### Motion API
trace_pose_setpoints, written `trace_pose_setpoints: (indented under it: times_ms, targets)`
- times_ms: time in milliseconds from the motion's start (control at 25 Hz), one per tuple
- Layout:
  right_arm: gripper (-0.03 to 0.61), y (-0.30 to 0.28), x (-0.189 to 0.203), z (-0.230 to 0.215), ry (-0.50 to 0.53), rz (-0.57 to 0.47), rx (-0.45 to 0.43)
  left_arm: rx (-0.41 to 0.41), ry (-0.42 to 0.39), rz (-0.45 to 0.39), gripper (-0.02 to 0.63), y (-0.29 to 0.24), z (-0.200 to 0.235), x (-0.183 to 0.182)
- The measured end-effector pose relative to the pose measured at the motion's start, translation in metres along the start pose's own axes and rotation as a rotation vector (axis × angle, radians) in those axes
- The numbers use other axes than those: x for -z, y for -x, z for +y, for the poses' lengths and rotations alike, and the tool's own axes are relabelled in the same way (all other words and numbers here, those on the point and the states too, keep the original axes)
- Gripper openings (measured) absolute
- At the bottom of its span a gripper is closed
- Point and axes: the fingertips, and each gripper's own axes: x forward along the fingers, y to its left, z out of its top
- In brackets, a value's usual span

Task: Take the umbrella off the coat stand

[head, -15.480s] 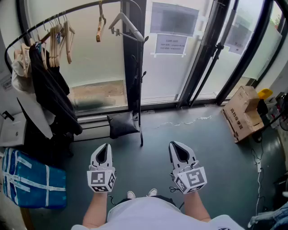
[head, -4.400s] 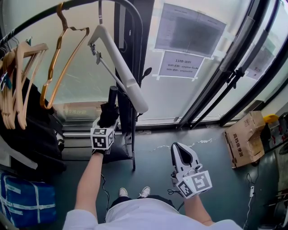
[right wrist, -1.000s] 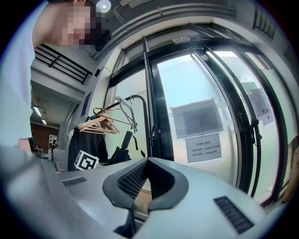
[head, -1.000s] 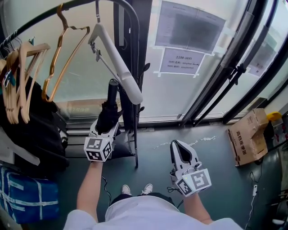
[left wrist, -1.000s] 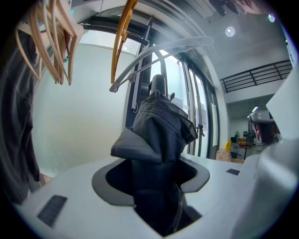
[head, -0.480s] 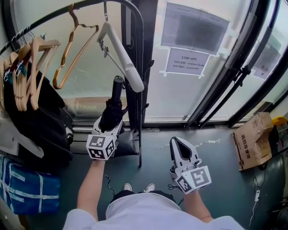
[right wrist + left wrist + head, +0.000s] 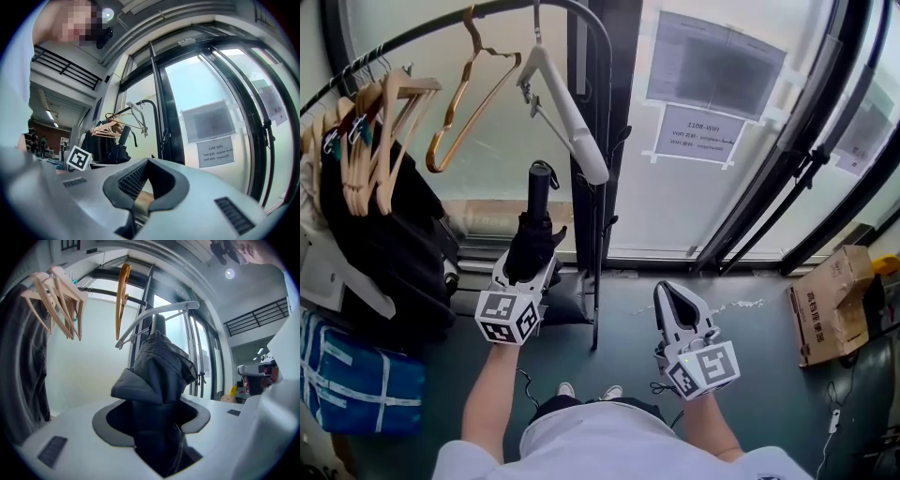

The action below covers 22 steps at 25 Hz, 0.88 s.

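Note:
A folded black umbrella [image 7: 533,246] stands upright in my left gripper [image 7: 528,272], its handle [image 7: 539,183] pointing up just left of the coat stand's black post [image 7: 601,178]. In the left gripper view the umbrella [image 7: 159,366] fills the gap between the jaws, and the left gripper [image 7: 157,405] is shut on its folded cloth. My right gripper [image 7: 673,294] hangs lower at the right over the floor, shut with nothing in it. The right gripper view looks past the right gripper [image 7: 147,164] and shows the umbrella [image 7: 123,137] off to the left.
A white hanger [image 7: 569,111] hangs from the curved black rail [image 7: 586,23] right above the umbrella. Wooden hangers [image 7: 389,112] and a black coat [image 7: 384,239] are at the left. A blue bag [image 7: 347,384] lies below; a cardboard box [image 7: 828,309] sits at the right by glass doors.
My left gripper has carried the umbrella a little up and leftward, away from the stand's post. The right gripper has stayed where it was.

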Motion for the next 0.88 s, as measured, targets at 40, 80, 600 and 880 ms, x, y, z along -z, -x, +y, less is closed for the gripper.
trace_pose_setpoints:
  times_ms: [40, 80, 600, 880]
  targets:
    - [0.018, -0.001, 0.000, 0.000, 0.002, 0.001, -0.002, -0.009, -0.004, 0.002, 0.250, 0.003, 0.002, 0.000]
    - [0.017, -0.003, 0.000, -0.001, 0.005, 0.001, -0.004, -0.018, -0.007, 0.005, 0.250, 0.007, 0.005, 0.000]
    - [0.018, -0.019, -0.010, -0.018, 0.037, -0.001, 0.021, -0.144, 0.001, 0.010, 0.250, 0.067, 0.051, 0.005]
    - [0.018, -0.011, -0.011, -0.048, 0.058, 0.021, 0.100, -0.182, -0.013, -0.003, 0.250, 0.093, 0.061, -0.002]
